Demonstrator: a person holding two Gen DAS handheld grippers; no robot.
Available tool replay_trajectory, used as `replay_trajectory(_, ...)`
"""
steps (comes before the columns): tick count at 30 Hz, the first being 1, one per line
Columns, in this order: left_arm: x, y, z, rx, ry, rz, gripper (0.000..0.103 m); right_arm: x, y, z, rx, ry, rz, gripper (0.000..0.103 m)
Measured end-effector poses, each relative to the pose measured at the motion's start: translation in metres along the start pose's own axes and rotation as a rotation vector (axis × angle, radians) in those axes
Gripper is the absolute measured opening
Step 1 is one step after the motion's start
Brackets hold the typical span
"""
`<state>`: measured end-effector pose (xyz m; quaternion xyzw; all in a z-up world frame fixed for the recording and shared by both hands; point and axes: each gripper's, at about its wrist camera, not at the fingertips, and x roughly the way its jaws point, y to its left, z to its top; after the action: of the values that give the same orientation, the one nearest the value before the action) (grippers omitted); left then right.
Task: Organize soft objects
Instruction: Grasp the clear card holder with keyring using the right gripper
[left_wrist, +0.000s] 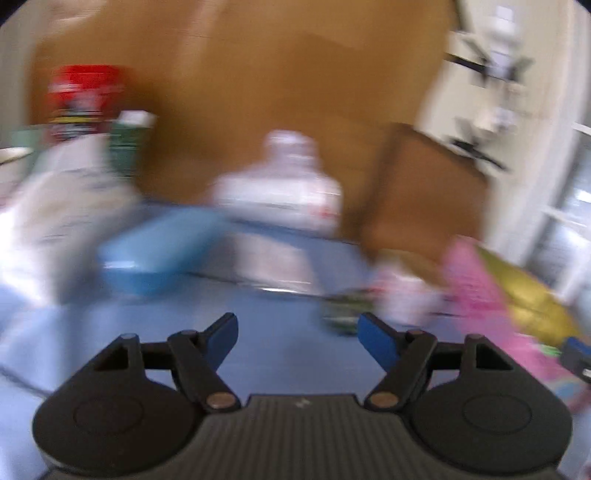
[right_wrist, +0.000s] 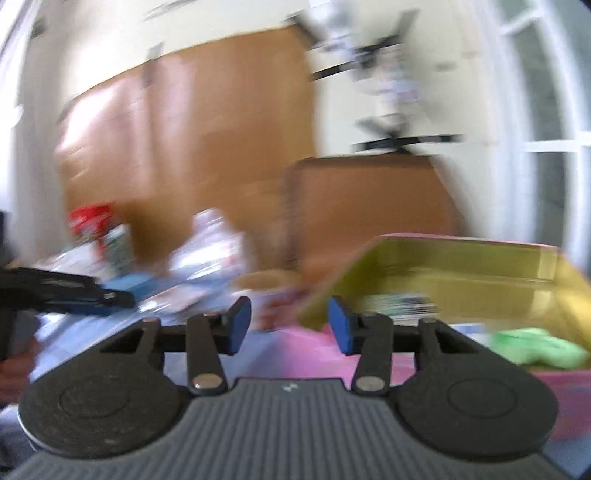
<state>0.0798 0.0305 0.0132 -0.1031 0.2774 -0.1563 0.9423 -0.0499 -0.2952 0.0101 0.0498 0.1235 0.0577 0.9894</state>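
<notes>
Both views are heavily blurred. My left gripper (left_wrist: 297, 328) hangs open over the blue table (left_wrist: 280, 354) with nothing between its blue pads. Beyond its right finger lie a small white soft thing (left_wrist: 402, 295) and a greenish item (left_wrist: 343, 319), too smeared to name. My right gripper (right_wrist: 290, 314) is also open and holds nothing. It sits at the near left corner of a box with yellow inside walls (right_wrist: 461, 262) and a pink rim. A green soft object (right_wrist: 535, 347) lies in that box at the right. The same box (left_wrist: 524, 295) appears at the right in the left wrist view.
A light blue container (left_wrist: 155, 251), a white bottle (left_wrist: 284, 192), a red-topped canister (left_wrist: 85, 92) and white bags (left_wrist: 66, 210) stand at the back left. Cardboard boxes (left_wrist: 421, 199) rise behind the table. In the right wrist view the left gripper (right_wrist: 74, 291) reaches in from the left.
</notes>
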Motion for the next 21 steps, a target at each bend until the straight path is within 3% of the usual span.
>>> replay_trajectory(3, -0.001, 0.034, -0.006, -0.054, -0.026, 0.075, 0.073, 0.03, 0.032, 0.003, -0.042, 0.096, 0.13, 0.045)
replay_trajectory(7, -0.001, 0.055, -0.005, -0.171, -0.05, 0.027, 0.074, 0.091, 0.071, 0.014, -0.061, 0.203, 0.217, 0.046)
replay_trajectory(9, -0.001, 0.057, -0.003, -0.19, -0.053, 0.012, 0.074, 0.128, 0.09, 0.021, -0.056, 0.244, 0.212, 0.054)
replay_trajectory(11, -0.002, 0.06, -0.003, -0.202, -0.06, 0.001, 0.074, 0.165, 0.106, 0.028, -0.046, 0.271, 0.206, 0.076)
replay_trajectory(14, -0.002, 0.061, -0.004, -0.221, -0.056, -0.01, 0.074, 0.218, 0.12, 0.038, 0.031, 0.335, 0.174, 0.085)
replay_trajectory(18, 0.001, 0.063, -0.003, -0.231, -0.054, -0.017, 0.074, 0.272, 0.134, 0.036, 0.031, 0.468, 0.112, 0.086)
replay_trajectory(19, 0.001, 0.064, -0.003, -0.233, -0.053, -0.018, 0.074, 0.279, 0.135, 0.032, 0.026, 0.502, 0.117, 0.079)
replay_trajectory(21, 0.001, 0.066, -0.002, -0.24, -0.054, -0.022, 0.074, 0.276, 0.138, 0.028, -0.002, 0.503, 0.129, 0.078)
